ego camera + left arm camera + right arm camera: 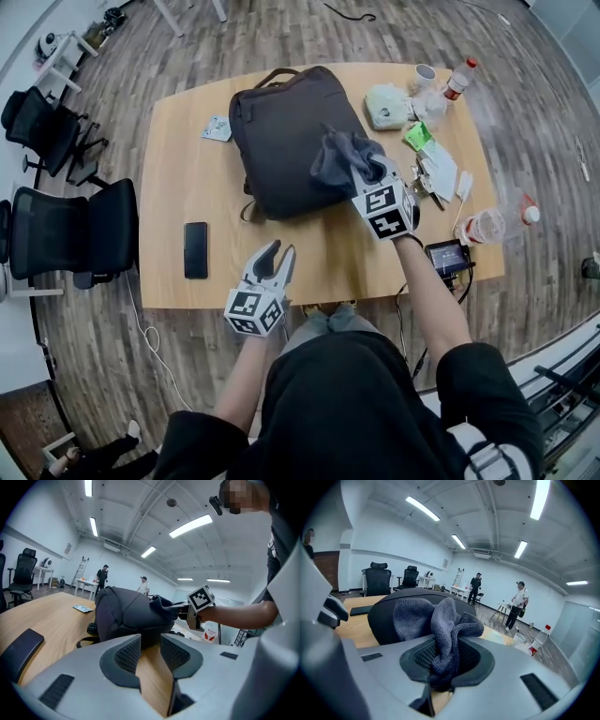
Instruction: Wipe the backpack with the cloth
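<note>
The backpack (281,131) lies flat in the middle of the table (183,178), reaching towards the far edge, with its carry handle (279,73) pointing that way. It is dark, close to charcoal brown, soft-sided and slightly domed, and a strap loop trails out at its near left corner. No brand mark on it can be read.

The cloth (339,157) sits bunched on the backpack's right side. It is grey-blue terry with a nubbly pile, folded into loose lobes. The right tongs (366,171) are clamped on one tail of it, and in the right gripper view the fabric (440,620) fills the gap between the pads and spills forward onto the bag.

The left tongs (278,253) hover over the table's near edge, short of the backpack and apart from it. Their jaws stand apart with only bare wood showing between them. Each tool carries a cube of black-and-white square markers.

A black phone (196,249) lies face down near the near left corner. A small packet (216,127) lies just left of the bag. Towards the far right corner stand a white cup (425,73) and a red-capped bottle (457,80). A red-and-white carton (212,631) bears print too small to read.
</note>
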Demonstrator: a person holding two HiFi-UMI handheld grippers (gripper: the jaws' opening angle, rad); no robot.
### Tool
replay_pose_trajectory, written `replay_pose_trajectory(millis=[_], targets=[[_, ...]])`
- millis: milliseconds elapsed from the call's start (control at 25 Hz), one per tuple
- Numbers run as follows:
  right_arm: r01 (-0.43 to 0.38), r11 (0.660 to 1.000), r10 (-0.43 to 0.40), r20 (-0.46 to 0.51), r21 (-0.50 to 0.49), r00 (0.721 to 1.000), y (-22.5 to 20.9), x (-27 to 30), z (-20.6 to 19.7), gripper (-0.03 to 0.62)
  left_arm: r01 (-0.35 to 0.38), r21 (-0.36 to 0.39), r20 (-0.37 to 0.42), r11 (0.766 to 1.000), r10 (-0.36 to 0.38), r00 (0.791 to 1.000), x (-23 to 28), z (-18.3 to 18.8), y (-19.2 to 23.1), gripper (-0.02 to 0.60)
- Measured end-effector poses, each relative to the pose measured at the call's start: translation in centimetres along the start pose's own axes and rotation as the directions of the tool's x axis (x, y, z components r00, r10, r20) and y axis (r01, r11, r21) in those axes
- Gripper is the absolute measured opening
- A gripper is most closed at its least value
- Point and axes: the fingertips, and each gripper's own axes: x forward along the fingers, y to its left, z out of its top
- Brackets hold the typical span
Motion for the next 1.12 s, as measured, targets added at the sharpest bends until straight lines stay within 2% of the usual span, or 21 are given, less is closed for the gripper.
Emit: replay_pose_trajectory(millis=[160,400,640,880,1120], targets=[[-0.022,0.998,0.022,0.006,0.052,1.0,2.5,-1.6,-1.6,0.074,-0.007,0.0,0.011,1.0,0.007,1.0,-0.4,0.2,-0.6,0.132],[-0.125,0.985,0.13,-0.035,0.122,0.991,7.3,-4.5,-5.5,0.074,-0.017,0.028,0.032,0.999,0.017,0.999,-1.3,0.8,-1.8,0.037],[-0.202,0.964,0.188,0.093,0.174,0.978,12.6,-11.4,-5.7,0.075,-0.01,0.054,0.024,0.998,0.009,1.0,-2.8,1.0,-3.3,0.018],[-0.218,0.939,0.148,0.259,0.265,0.954,13.9,-18.3,-3.6,0.075,-0.014,0.062,0.074,0.998,0.009,0.997,-4.8,2.4,-5.4,0.018],[-0.216,0.942,0.11,0.372,0.255,0.922,14.0,-21.0,-0.8,0.075,-0.01,0.08,0.125,0.997,0.0,0.992,-6.0,4.0,-7.2,0.018]])
